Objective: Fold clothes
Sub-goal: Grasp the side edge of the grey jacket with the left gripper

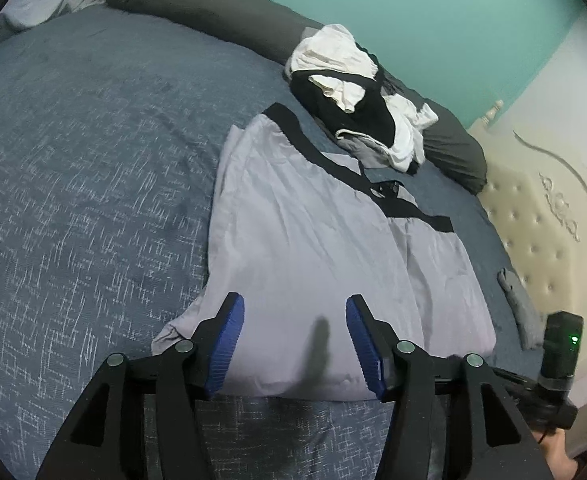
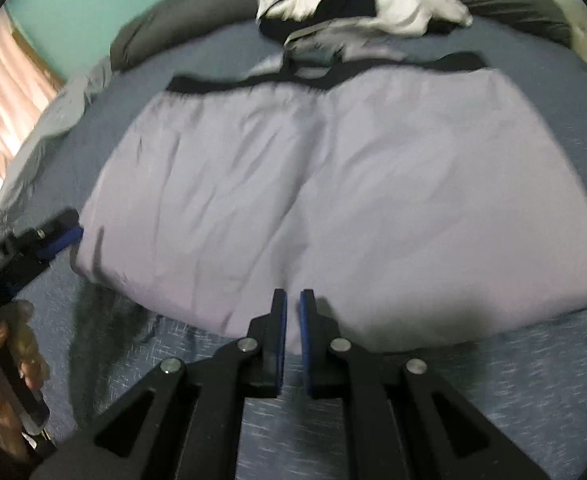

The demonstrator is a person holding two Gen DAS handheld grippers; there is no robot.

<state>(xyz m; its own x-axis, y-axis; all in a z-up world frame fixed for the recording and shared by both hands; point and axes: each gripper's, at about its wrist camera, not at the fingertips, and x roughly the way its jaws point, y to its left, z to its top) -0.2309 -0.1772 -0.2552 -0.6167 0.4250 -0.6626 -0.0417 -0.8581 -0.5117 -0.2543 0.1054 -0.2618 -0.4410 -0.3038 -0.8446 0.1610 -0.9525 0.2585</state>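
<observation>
Light grey shorts (image 1: 313, 232) with a black waistband lie flat on the blue bedspread (image 1: 73, 200). In the left wrist view my left gripper (image 1: 295, 316) hovers open over the near hem, one blue pad on each side of a stretch of cloth, nothing pinched. In the blurred right wrist view the shorts (image 2: 333, 184) spread wide. My right gripper (image 2: 293, 300) sits at the middle of their near hem, jaws drawn together to a thin slit with no cloth visibly held. The left gripper (image 2: 67, 236) shows at the shorts' left edge.
A heap of white and black clothes (image 1: 353, 92) lies behind the shorts against a long dark grey pillow (image 1: 213, 12). A small grey item (image 1: 521, 308) lies by the cream tufted headboard (image 1: 541, 232). A hand (image 2: 1, 380) holds the left gripper's handle.
</observation>
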